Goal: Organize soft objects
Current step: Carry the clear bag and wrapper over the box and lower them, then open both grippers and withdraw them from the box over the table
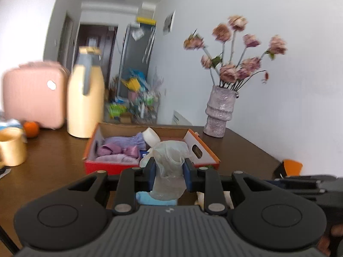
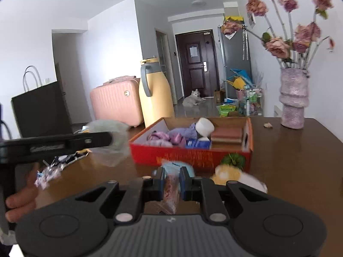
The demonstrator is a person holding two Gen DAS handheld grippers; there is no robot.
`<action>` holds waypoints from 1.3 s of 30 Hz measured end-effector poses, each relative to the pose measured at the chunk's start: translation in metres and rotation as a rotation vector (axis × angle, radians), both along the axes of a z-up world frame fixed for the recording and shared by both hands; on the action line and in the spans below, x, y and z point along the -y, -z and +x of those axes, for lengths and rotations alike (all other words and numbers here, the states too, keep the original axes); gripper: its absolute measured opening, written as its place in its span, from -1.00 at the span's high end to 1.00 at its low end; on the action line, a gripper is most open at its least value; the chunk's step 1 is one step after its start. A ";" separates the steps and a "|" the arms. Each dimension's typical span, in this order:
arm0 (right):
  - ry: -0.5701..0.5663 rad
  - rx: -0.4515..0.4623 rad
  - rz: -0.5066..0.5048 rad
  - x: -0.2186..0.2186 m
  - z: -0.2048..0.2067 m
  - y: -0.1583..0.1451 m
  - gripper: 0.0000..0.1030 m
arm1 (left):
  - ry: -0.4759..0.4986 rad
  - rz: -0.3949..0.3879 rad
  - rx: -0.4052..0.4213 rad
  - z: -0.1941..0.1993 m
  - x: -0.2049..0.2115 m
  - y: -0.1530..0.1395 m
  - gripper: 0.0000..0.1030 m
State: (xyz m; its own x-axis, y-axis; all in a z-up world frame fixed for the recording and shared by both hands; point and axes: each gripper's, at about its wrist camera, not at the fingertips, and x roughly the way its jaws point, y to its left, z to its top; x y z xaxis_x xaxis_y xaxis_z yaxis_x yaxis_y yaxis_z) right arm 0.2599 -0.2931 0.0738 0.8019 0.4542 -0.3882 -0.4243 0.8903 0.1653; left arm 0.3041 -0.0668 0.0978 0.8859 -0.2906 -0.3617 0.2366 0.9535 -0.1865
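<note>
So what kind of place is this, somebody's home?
Most likely a lived-in flat. A brown table holds a vase of dried roses and a yellow thermos jug; a pink suitcase stands behind it, and a white dog lies in the hallway by the dark front door.

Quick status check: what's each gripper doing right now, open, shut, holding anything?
Left gripper: shut on a sheer whitish fabric piece.
Right gripper: shut on a small clear packet with reddish contents.
</note>
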 end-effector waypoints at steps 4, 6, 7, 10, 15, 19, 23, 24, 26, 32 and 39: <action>-0.049 -0.079 0.077 -0.006 0.085 -0.004 0.73 | -0.020 -0.023 -0.126 0.100 0.002 0.007 0.48; -0.056 -0.138 0.103 -0.011 0.128 0.000 0.73 | -0.053 -0.025 -0.181 0.143 0.002 0.016 0.48; -0.046 -0.168 0.104 -0.015 0.152 0.002 0.73 | -0.058 -0.041 -0.217 0.164 0.000 0.022 0.48; -0.017 -0.261 0.120 -0.022 0.210 0.015 0.73 | -0.074 -0.080 -0.311 0.208 -0.001 0.042 0.48; 0.011 -0.369 0.104 -0.036 0.270 0.046 0.72 | -0.065 -0.013 -0.340 0.227 0.007 0.069 0.51; 0.013 -0.417 0.077 -0.042 0.284 0.065 0.64 | -0.024 -0.049 -0.365 0.226 -0.006 0.074 0.13; 0.010 -0.432 0.109 -0.042 0.289 0.073 0.39 | -0.005 -0.036 -0.334 0.215 -0.010 0.062 0.06; 0.013 -0.431 0.117 -0.041 0.289 0.070 0.38 | -0.002 -0.034 -0.320 0.210 -0.012 0.056 0.05; 0.010 -0.413 0.119 -0.042 0.285 0.063 0.38 | -0.010 -0.027 -0.291 0.200 -0.014 0.043 0.02; 0.030 -0.325 0.101 -0.026 0.254 0.020 0.33 | -0.021 -0.001 -0.205 0.160 -0.023 0.004 -0.12; 0.064 -0.198 0.025 -0.002 0.190 -0.029 0.21 | -0.081 0.042 -0.108 0.095 -0.037 -0.032 -0.19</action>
State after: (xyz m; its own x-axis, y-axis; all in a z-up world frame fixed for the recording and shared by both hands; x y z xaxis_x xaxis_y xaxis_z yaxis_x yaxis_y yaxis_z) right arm 0.4500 -0.2908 0.1028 0.7389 0.4159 -0.5301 -0.3238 0.9091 0.2620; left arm 0.3990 -0.0301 0.1293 0.8609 -0.2021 -0.4669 0.1392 0.9763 -0.1659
